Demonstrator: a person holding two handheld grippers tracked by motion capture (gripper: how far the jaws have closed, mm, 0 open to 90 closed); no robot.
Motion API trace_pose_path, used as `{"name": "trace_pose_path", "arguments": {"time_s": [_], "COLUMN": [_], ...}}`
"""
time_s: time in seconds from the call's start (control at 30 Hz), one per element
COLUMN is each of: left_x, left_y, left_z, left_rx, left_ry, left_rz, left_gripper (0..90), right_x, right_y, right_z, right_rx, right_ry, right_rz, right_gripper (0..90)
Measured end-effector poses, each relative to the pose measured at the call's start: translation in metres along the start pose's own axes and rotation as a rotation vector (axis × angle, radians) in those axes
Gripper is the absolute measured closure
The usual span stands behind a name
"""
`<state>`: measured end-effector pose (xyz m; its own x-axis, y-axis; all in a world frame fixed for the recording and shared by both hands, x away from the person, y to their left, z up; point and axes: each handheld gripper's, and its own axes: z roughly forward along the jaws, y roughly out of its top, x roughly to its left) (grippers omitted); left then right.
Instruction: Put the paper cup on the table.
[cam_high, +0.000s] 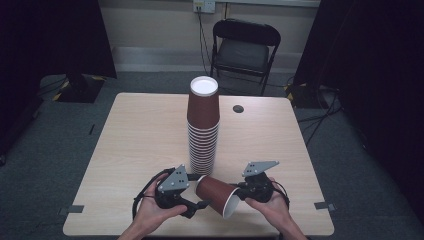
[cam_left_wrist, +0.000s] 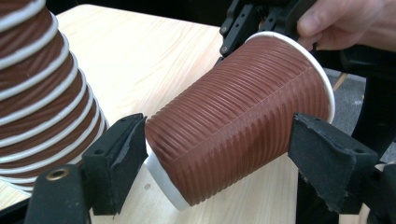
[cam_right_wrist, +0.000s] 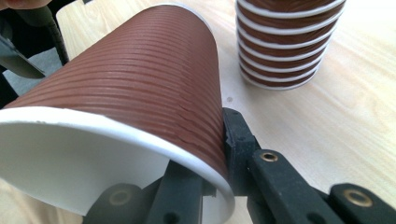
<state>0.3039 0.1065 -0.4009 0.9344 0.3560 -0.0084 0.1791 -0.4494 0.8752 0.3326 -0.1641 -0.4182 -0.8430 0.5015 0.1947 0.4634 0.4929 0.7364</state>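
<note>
A pale wooden table (cam_high: 135, 145) is standing on grey carpet, with a black folding chair (cam_high: 243, 49) behind it against the wall; a tall stack of ribbed brown paper cups (cam_high: 203, 127) is rising upside down at the table's middle. A single ribbed brown paper cup (cam_high: 216, 195) is lying tilted on its side just in front of the stack, near the person's edge of the table, its open mouth turned toward the right hand. The right gripper (cam_right_wrist: 219, 163) is pinching the cup's white rim, one jaw inside the mouth and one outside; its fingers are clenched on the wall. The left gripper (cam_left_wrist: 215, 163) is straddling the cup's base end; its fingers are spread, one jaw just beside the base and the other apart from the wall; the cup is lying between them ungrasped.
</note>
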Motion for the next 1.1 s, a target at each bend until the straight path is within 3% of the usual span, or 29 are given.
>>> {"name": "trace_pose_path", "arguments": {"time_s": [0.07, 0.23, 0.27, 0.5, 0.63, 0.7, 0.73, 0.83, 0.93, 1.0, 1.1], "left_x": [0.0, -0.003, -0.005, -0.013, -0.017, -0.017, -0.017, -0.019, -0.02, -0.022, -0.026], "left_y": [-0.001, -0.003, -0.003, -0.005, -0.005, -0.003, -0.001, 0.002, 0.003, 0.002, 0.002], "left_z": [0.001, 0.001, 0.002, 0.009, 0.014, 0.016, 0.018, 0.021, 0.024, 0.027, 0.031], "left_rx": [0.035, 0.057, 0.076, 0.132, 0.147, 0.154, 0.151, 0.133, 0.142, 0.16, 0.151], "left_ry": [0.0, -0.008, -0.029, -0.035, -0.037, -0.053, -0.08, -0.099, -0.102, -0.096, -0.085], "left_rz": [0.026, 0.069, 0.088, 0.208, 0.233, 0.225, 0.228, 0.28, 0.283, 0.308, 0.337], "left_gripper": [18.5, 17.8, 17.5, 16.2, 15.9, 15.7, 15.6, 14.6, 13.2, 11.8, 9.0], "right_x": [0.001, 0.002, 0.001, 0.001, 0.001, 0.003, 0.003, 0.002, 0.001, 0.0, 0.001], "right_y": [0.003, 0.007, 0.007, 0.007, 0.006, 0.006, 0.009, 0.011, 0.012, 0.012, 0.012], "right_z": [0.002, 0.01, 0.011, 0.016, 0.018, 0.019, 0.019, 0.018, 0.019, 0.02, 0.02], "right_rx": [0.009, 0.047, 0.055, 0.105, 0.128, 0.14, 0.156, 0.17, 0.181, 0.185, 0.19], "right_ry": [0.013, 0.036, 0.044, 0.075, 0.09, 0.097, 0.102, 0.113, 0.106, 0.114, 0.118], "right_rz": [0.002, -0.003, -0.004, 0.004, 0.016, 0.025, 0.055, 0.083, 0.11, 0.119, 0.128], "right_gripper": [85.3, 85.4, 85.4, 85.4, 85.4, 85.5, 84.9, 85.2, 86.0, 86.9, 87.0]}}
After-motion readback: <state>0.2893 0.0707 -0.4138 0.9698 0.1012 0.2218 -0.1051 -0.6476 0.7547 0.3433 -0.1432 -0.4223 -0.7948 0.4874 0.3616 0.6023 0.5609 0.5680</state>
